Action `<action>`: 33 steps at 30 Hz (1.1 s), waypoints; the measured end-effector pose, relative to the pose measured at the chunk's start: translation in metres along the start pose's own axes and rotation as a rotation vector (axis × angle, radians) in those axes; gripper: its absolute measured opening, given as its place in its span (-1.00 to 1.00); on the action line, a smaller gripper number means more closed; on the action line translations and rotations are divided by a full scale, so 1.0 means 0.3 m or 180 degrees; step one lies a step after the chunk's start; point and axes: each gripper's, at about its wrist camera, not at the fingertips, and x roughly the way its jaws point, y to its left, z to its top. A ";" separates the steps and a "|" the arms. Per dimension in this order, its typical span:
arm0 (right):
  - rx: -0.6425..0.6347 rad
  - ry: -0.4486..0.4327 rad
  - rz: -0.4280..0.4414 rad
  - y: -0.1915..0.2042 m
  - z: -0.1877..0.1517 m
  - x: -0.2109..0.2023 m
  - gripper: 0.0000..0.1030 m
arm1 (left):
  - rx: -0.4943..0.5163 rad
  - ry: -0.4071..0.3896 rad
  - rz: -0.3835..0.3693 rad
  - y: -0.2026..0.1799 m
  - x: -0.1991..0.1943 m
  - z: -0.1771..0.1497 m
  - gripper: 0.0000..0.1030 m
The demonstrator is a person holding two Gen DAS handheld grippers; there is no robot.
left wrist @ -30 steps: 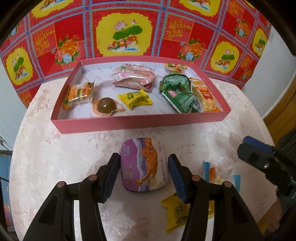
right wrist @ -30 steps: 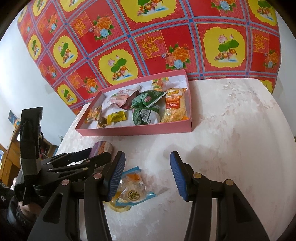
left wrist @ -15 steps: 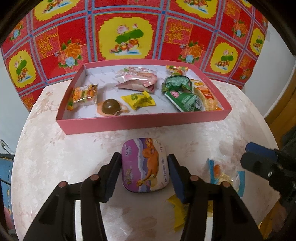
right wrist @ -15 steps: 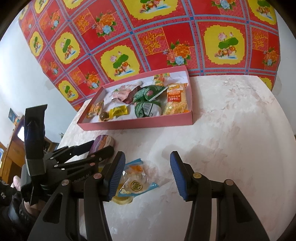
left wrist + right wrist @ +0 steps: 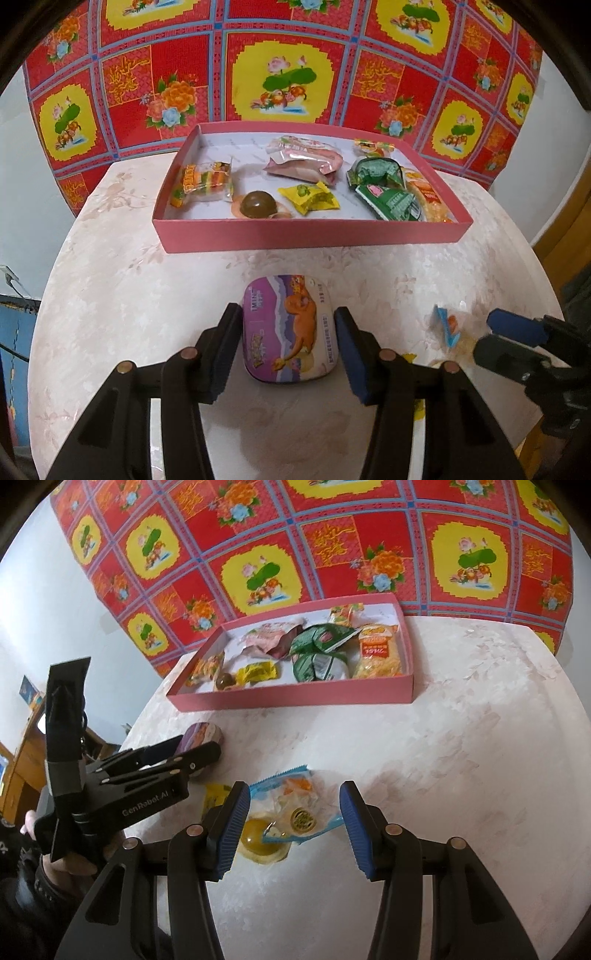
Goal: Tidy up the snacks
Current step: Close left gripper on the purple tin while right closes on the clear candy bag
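A purple tin (image 5: 290, 328) with an orange cartoon creature sits between my left gripper's (image 5: 288, 332) pads, which are shut on its two sides; it seems lifted off the table. The tin shows partly in the right wrist view (image 5: 201, 736). The pink snack box (image 5: 310, 229) holds several wrapped snacks. My right gripper (image 5: 293, 814) is open, its pads either side of a clear blue-edged snack packet (image 5: 295, 805) lying on the table. A round yellow jelly (image 5: 258, 836) and a yellow wrapper (image 5: 214, 794) lie beside it.
The round pale marble table (image 5: 461, 775) ends close on the left and right. A red and yellow flowered cloth (image 5: 295, 66) hangs behind the box. My right gripper shows at the right edge of the left wrist view (image 5: 517, 339).
My left gripper has closed onto the tin and risen with it. My right gripper has come lower and nearer over the blue-edged packet.
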 end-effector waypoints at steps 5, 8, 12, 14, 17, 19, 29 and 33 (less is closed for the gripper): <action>-0.0014 0.0058 -0.0079 0.006 -0.016 0.024 0.01 | 0.0007 -0.0032 -0.0020 0.005 -0.004 -0.008 0.04; -0.0015 0.0088 -0.0117 0.004 -0.019 0.038 0.01 | -0.0002 -0.0034 -0.0031 0.006 -0.005 -0.008 0.04; 0.0039 0.0096 -0.0121 -0.005 -0.020 0.048 0.01 | 0.0007 -0.0045 -0.0040 0.008 -0.007 -0.010 0.04; 0.0078 0.0102 -0.0120 -0.013 -0.021 0.051 0.01 | 0.0016 -0.0049 -0.0035 0.007 -0.007 -0.010 0.04; 0.0119 0.0074 -0.0083 -0.019 -0.019 0.047 0.01 | 0.0024 -0.0054 -0.0033 0.007 -0.007 -0.010 0.04; 0.0148 0.0054 -0.0054 -0.023 -0.019 0.045 0.00 | 0.0024 -0.0053 -0.0032 0.006 -0.007 -0.011 0.04; 0.0190 -0.0021 -0.0070 -0.047 -0.028 0.041 -0.33 | 0.0055 -0.0061 -0.0016 0.004 -0.008 -0.011 0.04; 0.0155 -0.0046 -0.0064 -0.047 -0.030 0.041 -0.33 | 0.0051 -0.0062 -0.0015 0.002 -0.007 -0.012 0.04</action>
